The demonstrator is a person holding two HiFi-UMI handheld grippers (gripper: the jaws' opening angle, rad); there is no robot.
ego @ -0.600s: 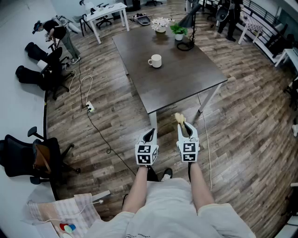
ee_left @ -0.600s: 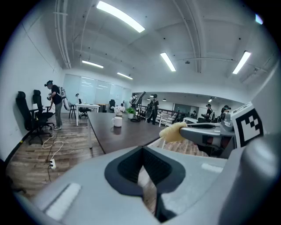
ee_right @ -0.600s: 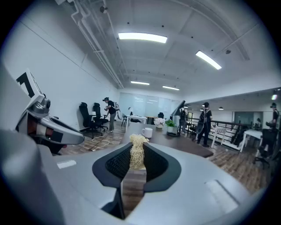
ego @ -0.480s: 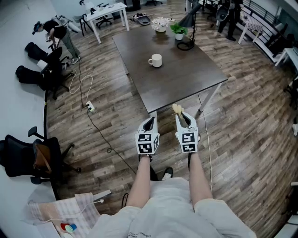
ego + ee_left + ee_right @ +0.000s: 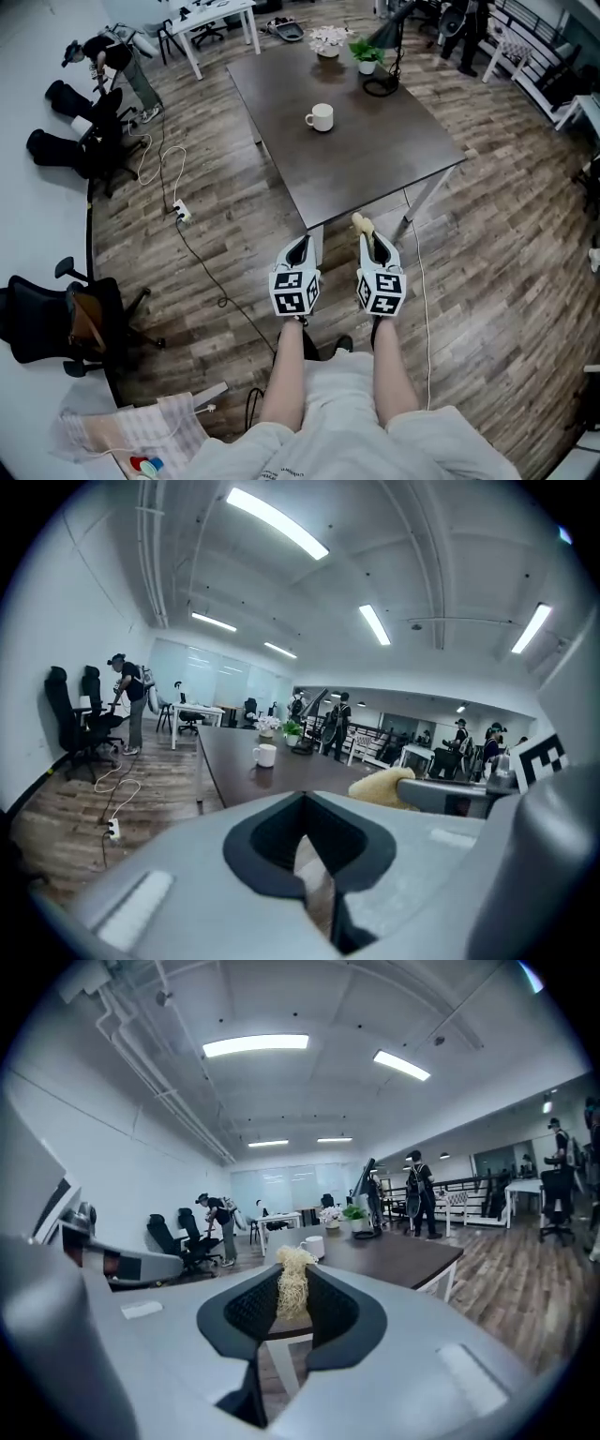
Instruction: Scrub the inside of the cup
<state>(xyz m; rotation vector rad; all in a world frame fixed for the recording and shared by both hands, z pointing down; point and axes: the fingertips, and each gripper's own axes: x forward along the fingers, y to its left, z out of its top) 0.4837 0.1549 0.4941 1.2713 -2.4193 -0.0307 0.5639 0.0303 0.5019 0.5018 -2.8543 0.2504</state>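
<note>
Both bare forearms (image 5: 286, 370) reach forward side by side, aimed at 12 o'clock in the head view. The left gripper (image 5: 299, 248) sits at 9 o'clock of the right gripper (image 5: 370, 236), near it but not touching. The left one's fingers are pressed together with nothing between them. The right one's fingers pinch a pale fibrous scrubber (image 5: 359, 223) that sticks out past their tips.

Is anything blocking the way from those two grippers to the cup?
Nothing visible does. Only bare table lies between the cup and the left gripper or the right gripper, whose jaws hold a scrubber. The plants stand beyond the cup.
</note>
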